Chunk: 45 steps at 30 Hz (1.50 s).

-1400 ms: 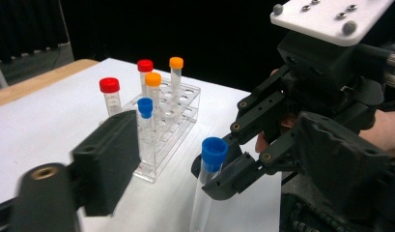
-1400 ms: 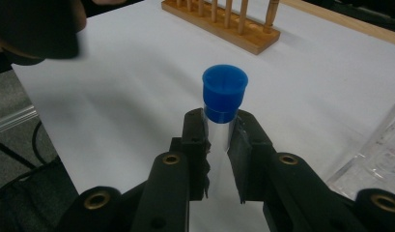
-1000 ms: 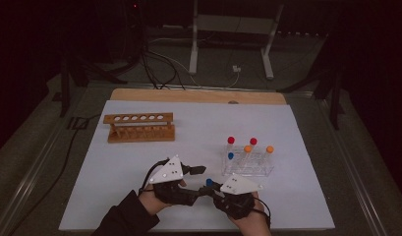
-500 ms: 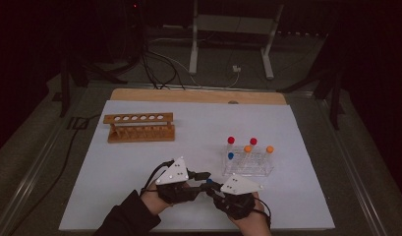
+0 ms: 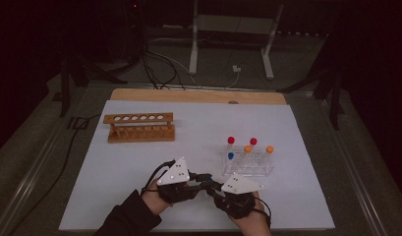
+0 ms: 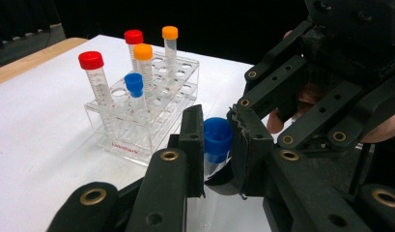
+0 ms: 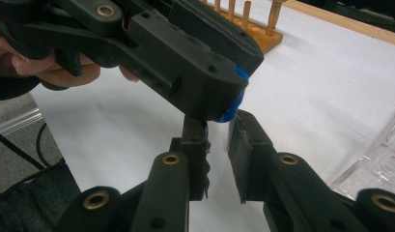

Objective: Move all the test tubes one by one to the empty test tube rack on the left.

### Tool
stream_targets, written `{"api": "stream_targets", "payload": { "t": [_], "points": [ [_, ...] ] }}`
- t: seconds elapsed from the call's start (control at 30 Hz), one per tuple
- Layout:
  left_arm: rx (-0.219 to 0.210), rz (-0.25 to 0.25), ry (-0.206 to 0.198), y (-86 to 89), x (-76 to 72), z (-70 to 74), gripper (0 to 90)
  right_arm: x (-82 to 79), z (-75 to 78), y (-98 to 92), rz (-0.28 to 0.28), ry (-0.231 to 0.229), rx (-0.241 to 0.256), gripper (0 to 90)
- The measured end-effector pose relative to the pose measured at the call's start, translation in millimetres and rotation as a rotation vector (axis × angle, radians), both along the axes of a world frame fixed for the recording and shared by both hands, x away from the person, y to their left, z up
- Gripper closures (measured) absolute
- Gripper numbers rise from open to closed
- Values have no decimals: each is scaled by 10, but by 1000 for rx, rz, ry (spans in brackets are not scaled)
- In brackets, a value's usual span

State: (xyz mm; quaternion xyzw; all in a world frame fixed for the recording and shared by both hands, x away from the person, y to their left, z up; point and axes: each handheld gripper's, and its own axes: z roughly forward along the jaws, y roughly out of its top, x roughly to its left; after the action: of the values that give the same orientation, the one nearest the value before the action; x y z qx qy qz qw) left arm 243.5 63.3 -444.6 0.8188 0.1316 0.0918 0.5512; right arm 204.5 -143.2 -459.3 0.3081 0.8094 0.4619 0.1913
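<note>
A clear tube with a blue cap (image 6: 217, 137) is held between both grippers at the table's front. My left gripper (image 6: 217, 130) is shut on the blue cap (image 7: 237, 92). My right gripper (image 7: 219, 137) grips the clear tube body just below the cap. In the high view, the left gripper (image 5: 196, 179) and right gripper (image 5: 212, 188) meet tip to tip in front of the clear rack (image 5: 247, 166). Both hands hold them low over the white mat.
The clear rack (image 6: 137, 133) holds several tubes: two red caps (image 5: 231, 140), two orange caps (image 5: 247, 148), one blue cap (image 5: 230, 155). An empty wooden rack (image 5: 139, 129) stands at the back left. The white mat (image 5: 198, 128) covers the table.
The two grippers have closed in on each other. The blue cap, seen between them a second ago, now sits hidden between their tips in the high view.
</note>
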Motion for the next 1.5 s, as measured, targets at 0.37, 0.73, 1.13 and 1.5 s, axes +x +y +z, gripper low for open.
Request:
{"api": "stream_targets", "payload": {
  "t": [0.37, 0.73, 1.13, 1.5],
  "points": [
    [3, 55, -25, 119, 60, 69, 775, 8, -6, -69, -45, -27, 41, 459],
    [5, 113, -40, 294, 162, 153, 775, 9, 44, -190, -90, -54, 122, 169],
    [-16, 210, -67, 560, 345, 266, 775, 3, 75, -277, -100, -80, 153, 0],
    [-34, 298, -96, 726, 527, 424, 776, -3, 78, -302, -99, -88, 159, 0]
  ]
}}
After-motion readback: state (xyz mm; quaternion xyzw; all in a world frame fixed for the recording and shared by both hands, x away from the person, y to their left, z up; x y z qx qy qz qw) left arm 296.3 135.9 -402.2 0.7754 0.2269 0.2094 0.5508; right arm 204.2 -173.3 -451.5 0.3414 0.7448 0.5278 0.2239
